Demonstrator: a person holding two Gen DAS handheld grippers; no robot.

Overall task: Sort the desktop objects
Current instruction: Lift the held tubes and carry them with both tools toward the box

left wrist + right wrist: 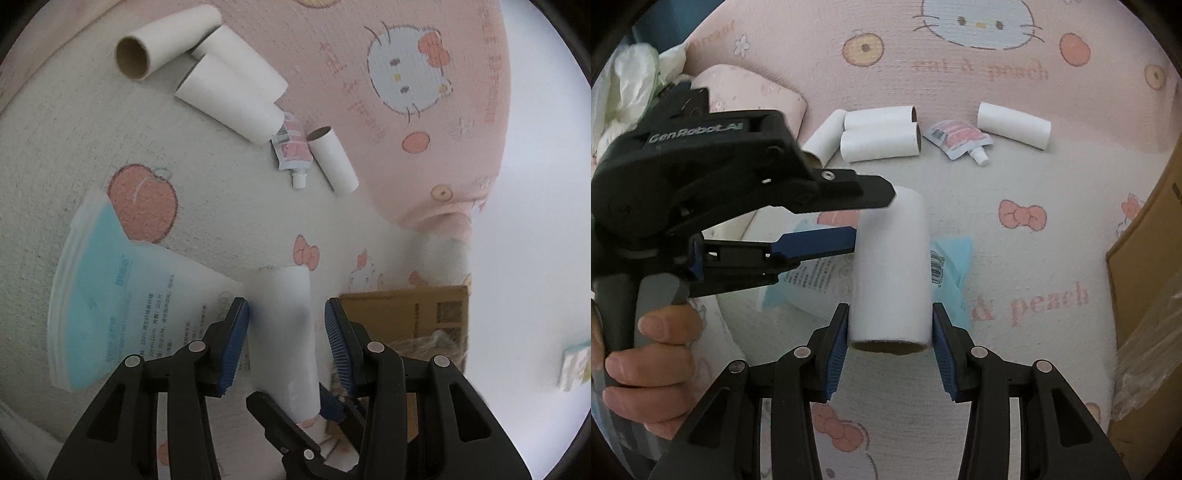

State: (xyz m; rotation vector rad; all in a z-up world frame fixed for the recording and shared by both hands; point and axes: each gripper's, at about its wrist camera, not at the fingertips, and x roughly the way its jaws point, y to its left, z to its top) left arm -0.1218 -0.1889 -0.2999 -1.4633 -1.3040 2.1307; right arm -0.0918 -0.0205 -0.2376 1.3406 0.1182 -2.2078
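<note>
My right gripper (890,334) is shut on a white paper roll (891,269), held above the bed. The roll also shows in the left wrist view (286,328), between the jaws of my left gripper (286,314), which stand open around its far end; the left pad (236,343) is near it. The left gripper shows in the right wrist view (864,218). Three white rolls (879,134) lie together farther off, with a small squeeze tube (956,138) and one more roll (1014,124) to the right. A blue-white wipes pack (110,291) lies under the held roll.
A pink and white Hello Kitty blanket (1015,192) covers the surface. A cardboard box (1145,266) stands at the right; it also shows in the left wrist view (406,314). A pink pillow (753,88) and white plastic bags (631,81) lie at the far left.
</note>
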